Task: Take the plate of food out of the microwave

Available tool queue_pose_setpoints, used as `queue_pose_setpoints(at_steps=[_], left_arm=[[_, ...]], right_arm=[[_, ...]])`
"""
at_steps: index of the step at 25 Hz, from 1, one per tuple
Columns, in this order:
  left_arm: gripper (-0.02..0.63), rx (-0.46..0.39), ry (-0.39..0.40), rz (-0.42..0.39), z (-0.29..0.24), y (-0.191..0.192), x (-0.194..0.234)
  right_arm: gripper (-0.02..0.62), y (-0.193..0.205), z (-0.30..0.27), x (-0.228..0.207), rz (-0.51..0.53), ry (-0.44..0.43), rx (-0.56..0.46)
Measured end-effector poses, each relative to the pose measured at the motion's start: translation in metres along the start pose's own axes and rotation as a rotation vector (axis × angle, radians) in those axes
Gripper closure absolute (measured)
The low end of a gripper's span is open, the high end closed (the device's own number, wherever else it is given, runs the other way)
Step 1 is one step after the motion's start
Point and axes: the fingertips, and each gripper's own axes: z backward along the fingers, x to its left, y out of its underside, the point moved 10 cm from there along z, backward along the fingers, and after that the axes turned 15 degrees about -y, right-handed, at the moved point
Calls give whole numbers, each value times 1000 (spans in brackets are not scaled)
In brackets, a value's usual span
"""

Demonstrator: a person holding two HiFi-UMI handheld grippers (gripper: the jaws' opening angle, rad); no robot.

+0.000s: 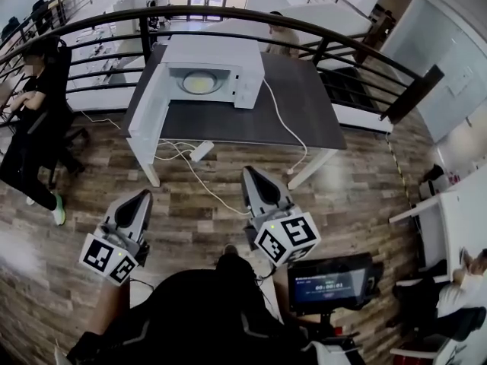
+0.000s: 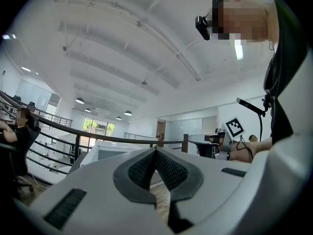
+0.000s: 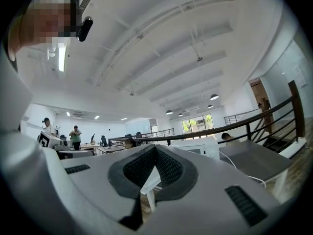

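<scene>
While the head view showed the plate of food (image 1: 199, 82) inside the open microwave (image 1: 215, 68) on the far worktop (image 1: 304, 105), the gripper views caught only the microwave's white casing. The left hand-held gripper (image 1: 144, 195) and right hand-held gripper (image 1: 250, 172) were clenched on nothing, well apart from it.

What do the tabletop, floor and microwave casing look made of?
The tabletop is dark grey, matte and uniform with no grain, so probably laminate or painted board. The floor shows brown planks with staggered joints and grain streaks: wood or wood-look laminate, can't tell which. The microwave casing is smooth plain white, likely painted sheet metal, possibly plastic.
</scene>
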Motion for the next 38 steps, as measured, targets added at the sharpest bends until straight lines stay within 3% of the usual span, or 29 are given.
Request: queue_pose_setpoints(at_steps=[10, 15, 21, 28, 31, 34, 38], left_arm=[[603, -11, -57, -39, -72, -1, 20], [603, -37, -84, -50, -151, -17, 24], [603, 33, -59, -78, -251, -20, 18], [603, 52, -73, -101, -340, -14, 26], [603, 65, -101, -99, -359, -13, 29], [603, 48, -124, -42, -370, -9, 38], [603, 36, -100, -40, -378, -7, 66]], right_arm=[[594, 15, -65, -77, -45, -73, -21], [595, 2, -105, -147, -36, -111, -38], [594, -1, -139, -235, -89, -139, -9], [595, 7, -178, -315, -145, -151, 16], [594, 10, -194, -332, -180, -156, 35], [594, 16, -210, -338, -177, -176, 57], [594, 21, -240, -335, -183, -156, 72]])
